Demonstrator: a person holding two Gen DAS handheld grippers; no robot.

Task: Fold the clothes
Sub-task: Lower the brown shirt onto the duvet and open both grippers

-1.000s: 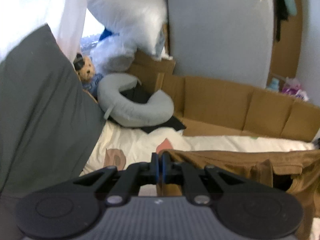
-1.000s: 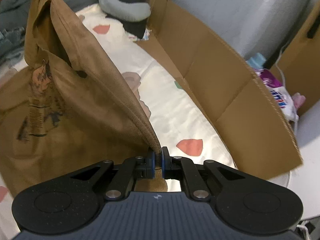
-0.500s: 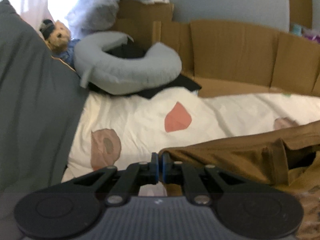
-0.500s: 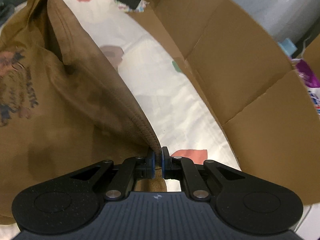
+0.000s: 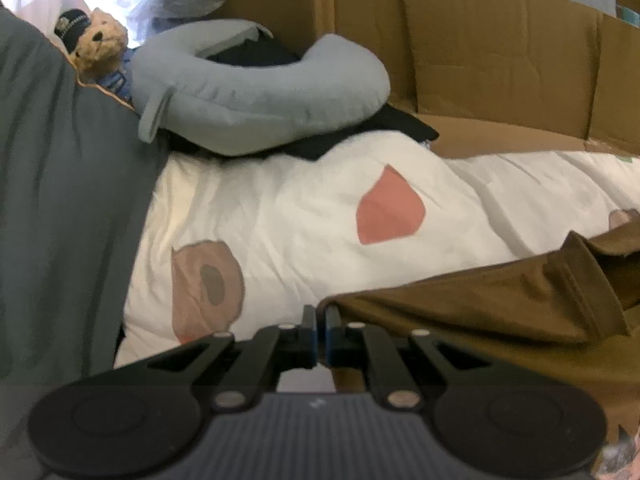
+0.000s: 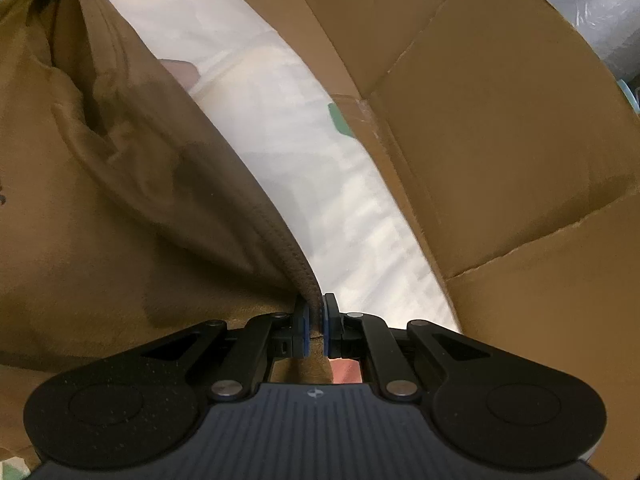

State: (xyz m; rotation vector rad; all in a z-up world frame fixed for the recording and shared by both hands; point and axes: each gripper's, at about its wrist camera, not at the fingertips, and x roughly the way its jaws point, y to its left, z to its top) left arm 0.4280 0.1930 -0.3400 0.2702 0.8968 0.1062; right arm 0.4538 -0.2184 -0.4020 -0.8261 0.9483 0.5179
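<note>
Both my grippers, left gripper (image 5: 321, 320) and right gripper (image 6: 315, 320), each clamped on one brown shirt (image 6: 120, 184), have dropped over the last second from held high to low over the one white sheet (image 5: 280, 216), so I judge the laying-down nearly done; beyond, one grey pillow (image 5: 256, 92), one teddy bear (image 5: 100, 46).

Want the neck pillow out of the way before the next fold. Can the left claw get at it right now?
Probably not yet: the left claw is shut on the brown shirt. The path over the white sheet to the grey neck pillow looks clear otherwise.
</note>
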